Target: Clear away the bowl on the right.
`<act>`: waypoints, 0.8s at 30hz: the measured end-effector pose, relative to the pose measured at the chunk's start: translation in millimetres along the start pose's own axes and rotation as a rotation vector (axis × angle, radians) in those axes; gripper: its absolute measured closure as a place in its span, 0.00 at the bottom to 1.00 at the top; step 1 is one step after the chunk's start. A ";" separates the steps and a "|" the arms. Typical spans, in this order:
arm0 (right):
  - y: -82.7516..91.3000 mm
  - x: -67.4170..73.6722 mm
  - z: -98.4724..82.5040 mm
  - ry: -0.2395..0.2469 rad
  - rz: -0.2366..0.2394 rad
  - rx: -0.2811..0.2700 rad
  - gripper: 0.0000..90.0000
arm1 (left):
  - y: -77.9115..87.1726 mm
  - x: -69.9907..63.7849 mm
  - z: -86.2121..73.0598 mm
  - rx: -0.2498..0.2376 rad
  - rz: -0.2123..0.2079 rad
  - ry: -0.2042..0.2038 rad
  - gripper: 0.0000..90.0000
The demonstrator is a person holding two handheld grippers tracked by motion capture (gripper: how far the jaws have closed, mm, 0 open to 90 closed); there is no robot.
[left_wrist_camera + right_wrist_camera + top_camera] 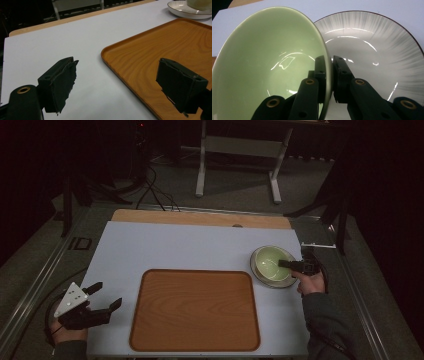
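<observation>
A pale green bowl (269,262) sits on a grey-white plate (286,282) at the table's right side. My right gripper (286,263) is shut on the green bowl's (267,65) near rim, one jaw inside the bowl and one outside over the plate (372,47). The bowl looks tilted in the right gripper view. My left gripper (107,296) rests open near the table's front left corner, left of the wooden tray (195,310). In the left gripper view its gripper (117,85) holds nothing, and the tray's (160,47) corner lies between its jaws.
The white table top (165,245) has a wooden strip along its far edge. The plate (185,11) stands beyond the tray's far right corner. A metal stand (240,155) and cables lie on the floor behind the table.
</observation>
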State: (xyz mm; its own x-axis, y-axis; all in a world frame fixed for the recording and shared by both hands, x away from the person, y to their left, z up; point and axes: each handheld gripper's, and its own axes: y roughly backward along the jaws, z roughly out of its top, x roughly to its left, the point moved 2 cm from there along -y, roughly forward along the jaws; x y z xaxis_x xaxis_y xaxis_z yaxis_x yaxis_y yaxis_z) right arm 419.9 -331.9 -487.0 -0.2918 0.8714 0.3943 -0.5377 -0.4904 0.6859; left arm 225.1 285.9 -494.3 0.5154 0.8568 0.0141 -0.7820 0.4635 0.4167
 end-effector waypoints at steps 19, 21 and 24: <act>-1.0 18.5 -4.0 0.023 0.054 -0.003 0.92 | -0.1 0.1 -0.1 -0.002 0.000 0.001 0.18; -0.7 22.1 -3.9 0.031 0.064 -0.007 0.92 | -0.1 0.0 -0.1 -0.001 0.000 0.000 0.18; -0.8 27.2 -3.4 0.045 0.067 -0.008 0.92 | -0.1 -0.1 0.0 -0.002 0.000 -0.001 0.18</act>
State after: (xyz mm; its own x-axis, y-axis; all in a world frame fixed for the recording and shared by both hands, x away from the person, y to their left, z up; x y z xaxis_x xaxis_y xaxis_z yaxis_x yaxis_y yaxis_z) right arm 409.7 -307.7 -478.9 -0.3624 0.8363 0.4114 -0.5219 -0.5478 0.6538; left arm 225.1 285.8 -494.3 0.5158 0.8566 0.0155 -0.7826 0.4638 0.4152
